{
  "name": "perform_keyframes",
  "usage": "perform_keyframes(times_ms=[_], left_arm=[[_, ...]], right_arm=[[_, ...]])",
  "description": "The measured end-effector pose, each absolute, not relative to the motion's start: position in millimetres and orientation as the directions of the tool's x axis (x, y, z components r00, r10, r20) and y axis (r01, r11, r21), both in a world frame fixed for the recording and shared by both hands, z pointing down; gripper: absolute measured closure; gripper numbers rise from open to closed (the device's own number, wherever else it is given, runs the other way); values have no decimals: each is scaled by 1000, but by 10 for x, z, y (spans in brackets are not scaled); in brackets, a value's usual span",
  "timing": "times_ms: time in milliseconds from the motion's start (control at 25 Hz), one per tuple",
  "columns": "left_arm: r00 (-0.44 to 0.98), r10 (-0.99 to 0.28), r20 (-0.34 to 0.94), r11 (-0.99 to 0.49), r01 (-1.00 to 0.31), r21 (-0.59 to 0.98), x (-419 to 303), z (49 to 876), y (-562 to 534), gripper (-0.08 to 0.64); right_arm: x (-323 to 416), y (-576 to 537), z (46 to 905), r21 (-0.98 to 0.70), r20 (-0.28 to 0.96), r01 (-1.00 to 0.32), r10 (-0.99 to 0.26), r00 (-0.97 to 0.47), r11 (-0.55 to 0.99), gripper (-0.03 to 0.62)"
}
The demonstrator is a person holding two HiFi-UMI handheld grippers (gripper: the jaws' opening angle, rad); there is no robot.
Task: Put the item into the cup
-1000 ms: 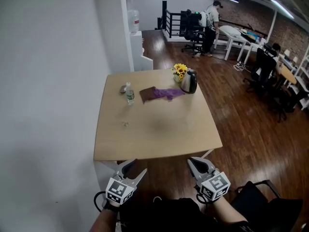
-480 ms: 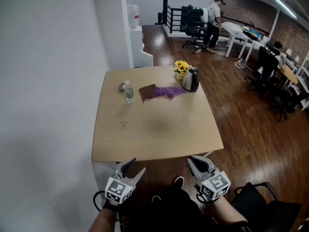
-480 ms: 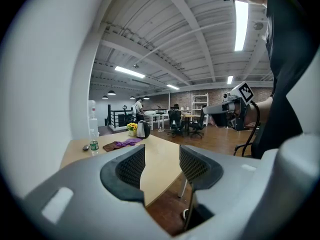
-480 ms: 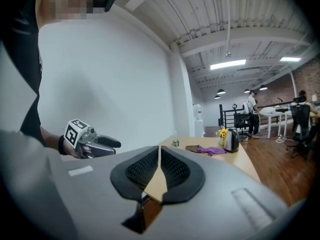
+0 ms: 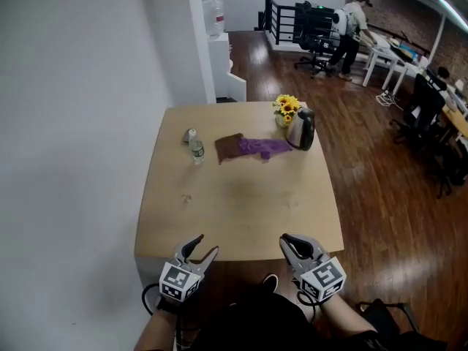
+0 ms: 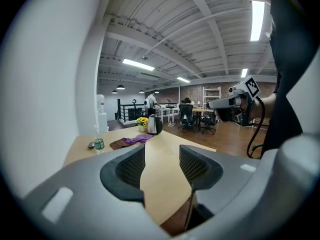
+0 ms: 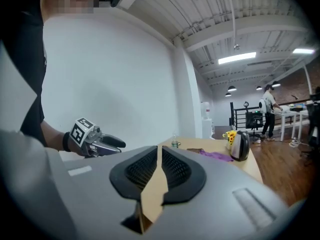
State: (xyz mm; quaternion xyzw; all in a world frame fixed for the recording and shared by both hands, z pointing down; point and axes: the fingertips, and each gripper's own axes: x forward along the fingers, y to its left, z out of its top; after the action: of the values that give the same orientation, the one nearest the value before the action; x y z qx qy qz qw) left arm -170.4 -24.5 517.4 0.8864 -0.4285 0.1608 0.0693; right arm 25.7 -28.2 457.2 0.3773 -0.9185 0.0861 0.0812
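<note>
Wooden table (image 5: 241, 196) with green-labelled bottle (image 5: 197, 149); left claw (image 5: 207, 244) released, right claw (image 5: 287, 240) clenched, both empty.

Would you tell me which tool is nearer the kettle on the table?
Right. The right tool hangs at the table's near edge, roughly in line with the kettle; the left tool is at that edge, further left.

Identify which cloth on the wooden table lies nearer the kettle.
The crumpled purple cloth: it reaches almost to the silver electric kettle, while the brown cloth lies on its other side, toward the small plastic bottle.
</note>
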Motion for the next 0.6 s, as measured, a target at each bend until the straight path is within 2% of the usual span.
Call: perform_keyframes(times_ms=[320,600], left_arm=[[504,-785,361,-553,-832,-41,-1515,5190,-972,350],[385,-807,448,-447,-893,-39,-1876,5649,-1351,350]], right_arm=[[462,-983,4725,-94,244,-625,-591,-769,775,552],[380,-1286,4890,-104,265,-593,-552,-790,799,552]])
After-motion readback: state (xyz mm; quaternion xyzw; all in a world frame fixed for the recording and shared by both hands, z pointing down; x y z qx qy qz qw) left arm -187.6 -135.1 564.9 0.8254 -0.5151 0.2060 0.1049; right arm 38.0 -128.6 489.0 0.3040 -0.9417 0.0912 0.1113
